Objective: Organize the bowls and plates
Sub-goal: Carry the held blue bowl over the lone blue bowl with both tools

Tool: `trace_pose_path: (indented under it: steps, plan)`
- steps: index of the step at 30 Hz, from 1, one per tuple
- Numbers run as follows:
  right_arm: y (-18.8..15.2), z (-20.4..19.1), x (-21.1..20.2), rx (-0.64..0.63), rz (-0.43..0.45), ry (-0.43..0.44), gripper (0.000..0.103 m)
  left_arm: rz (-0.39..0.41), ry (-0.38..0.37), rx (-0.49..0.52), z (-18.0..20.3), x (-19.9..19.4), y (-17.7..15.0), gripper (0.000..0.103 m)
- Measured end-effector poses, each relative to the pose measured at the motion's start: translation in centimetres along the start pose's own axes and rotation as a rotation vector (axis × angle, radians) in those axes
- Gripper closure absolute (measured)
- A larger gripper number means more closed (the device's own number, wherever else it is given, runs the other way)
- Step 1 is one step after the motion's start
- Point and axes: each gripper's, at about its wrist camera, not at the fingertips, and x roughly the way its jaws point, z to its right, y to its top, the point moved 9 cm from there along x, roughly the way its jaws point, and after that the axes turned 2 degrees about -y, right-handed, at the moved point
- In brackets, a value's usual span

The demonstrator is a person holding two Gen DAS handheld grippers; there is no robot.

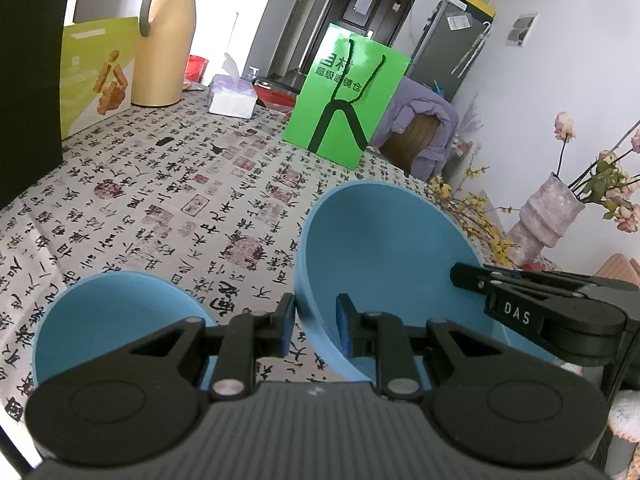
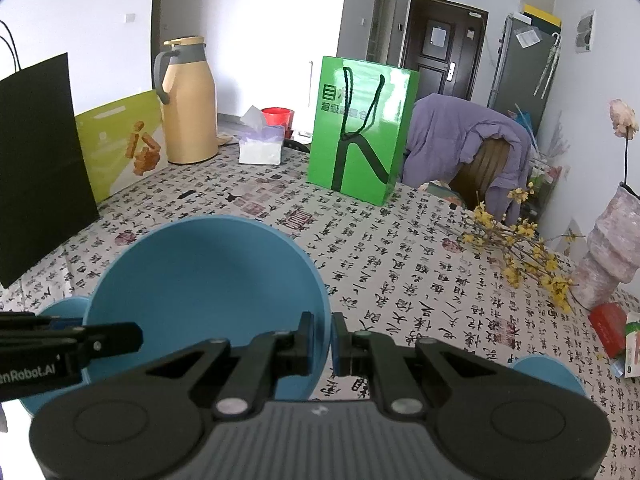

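Bowl: blue, tilted, lifted above the table.
Left gripper: clamped on its left rim.
Right gripper: clamped on its right rim.
Second bowl: on table, left.

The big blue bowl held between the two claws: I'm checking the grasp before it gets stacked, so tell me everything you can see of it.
The big blue bowl is plain, matte, plastic-looking, round and deep, empty. It is tilted, its opening facing the cameras. The left claw pinches its rim on one side, the right claw pinches the opposite rim, each with one pad inside and one outside. It sits above the calligraphy-print tablecloth; whether its base touches cannot be told. A smaller blue bowl stands beside it.
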Motion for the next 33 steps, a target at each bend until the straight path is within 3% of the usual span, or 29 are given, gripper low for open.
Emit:
trace_pose_path:
  steps: [33]
  plan:
    - [0.7, -4.7, -0.1, -0.025, 0.008, 0.054, 0.094, 0.032, 0.051, -0.023, -4.0, -2.6, 0.5, 0.081]
